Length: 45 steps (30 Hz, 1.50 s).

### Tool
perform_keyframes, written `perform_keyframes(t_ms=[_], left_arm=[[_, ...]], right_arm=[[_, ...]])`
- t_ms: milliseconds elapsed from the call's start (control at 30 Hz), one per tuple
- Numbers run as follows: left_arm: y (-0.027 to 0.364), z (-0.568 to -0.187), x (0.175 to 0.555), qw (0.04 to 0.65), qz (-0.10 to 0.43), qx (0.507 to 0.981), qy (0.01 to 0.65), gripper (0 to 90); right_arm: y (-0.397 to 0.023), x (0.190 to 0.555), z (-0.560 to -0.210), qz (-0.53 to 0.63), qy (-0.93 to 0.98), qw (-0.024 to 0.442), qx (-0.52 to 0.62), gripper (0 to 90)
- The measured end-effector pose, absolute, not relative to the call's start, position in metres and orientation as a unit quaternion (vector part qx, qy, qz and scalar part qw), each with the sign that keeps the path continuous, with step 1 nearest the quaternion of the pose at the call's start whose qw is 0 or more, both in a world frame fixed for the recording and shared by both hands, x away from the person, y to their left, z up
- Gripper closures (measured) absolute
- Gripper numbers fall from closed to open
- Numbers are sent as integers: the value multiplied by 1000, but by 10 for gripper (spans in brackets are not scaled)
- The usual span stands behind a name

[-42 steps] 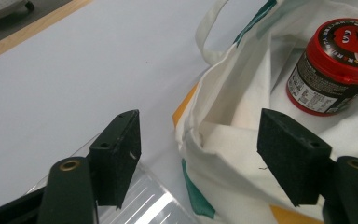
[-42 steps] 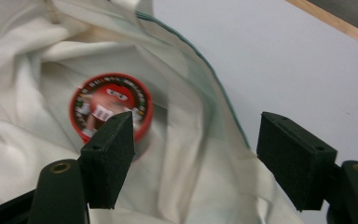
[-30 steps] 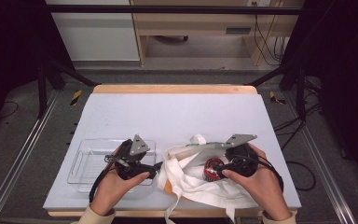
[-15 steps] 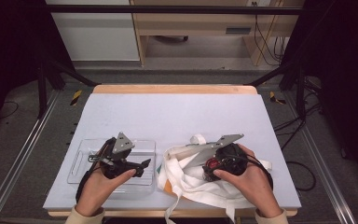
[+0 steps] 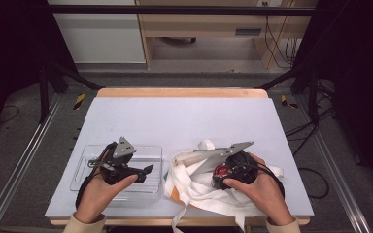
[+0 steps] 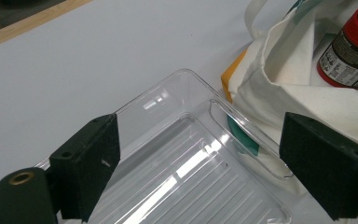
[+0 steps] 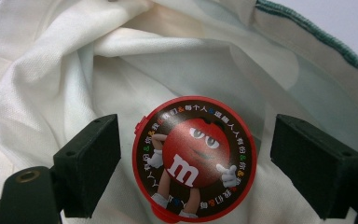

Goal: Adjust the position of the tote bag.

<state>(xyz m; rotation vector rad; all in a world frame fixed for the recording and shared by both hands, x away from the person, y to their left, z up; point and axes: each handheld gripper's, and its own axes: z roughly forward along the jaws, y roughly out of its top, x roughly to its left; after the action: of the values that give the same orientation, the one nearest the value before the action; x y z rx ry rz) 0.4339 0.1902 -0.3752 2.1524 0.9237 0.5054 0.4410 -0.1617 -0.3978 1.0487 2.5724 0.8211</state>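
Red-lidded tube [image 7: 195, 157] bears an "m" candy mascot.

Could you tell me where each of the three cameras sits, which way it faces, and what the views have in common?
High view: above the person's side, looking forward and down on the table; both hands, left gripper.
Left gripper view: on the left gripper, facing the clear tray; open black jaws.
Right gripper view: on the right gripper, facing into the white bag; open jaws.
Shared: the red-lidded candy tube in the bag.
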Motion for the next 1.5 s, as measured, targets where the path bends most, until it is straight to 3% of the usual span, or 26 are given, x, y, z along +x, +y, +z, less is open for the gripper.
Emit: perform_keyframes(t_ms=[867, 1500], left_arm=[[190, -378, 435, 362, 194, 837, 362, 116], [189, -379, 435, 359, 192, 839, 360, 116]], right_arm=[[-162, 448, -421, 259, 886, 94, 373, 178], [-161, 449, -426, 257, 888, 87, 371, 242]])
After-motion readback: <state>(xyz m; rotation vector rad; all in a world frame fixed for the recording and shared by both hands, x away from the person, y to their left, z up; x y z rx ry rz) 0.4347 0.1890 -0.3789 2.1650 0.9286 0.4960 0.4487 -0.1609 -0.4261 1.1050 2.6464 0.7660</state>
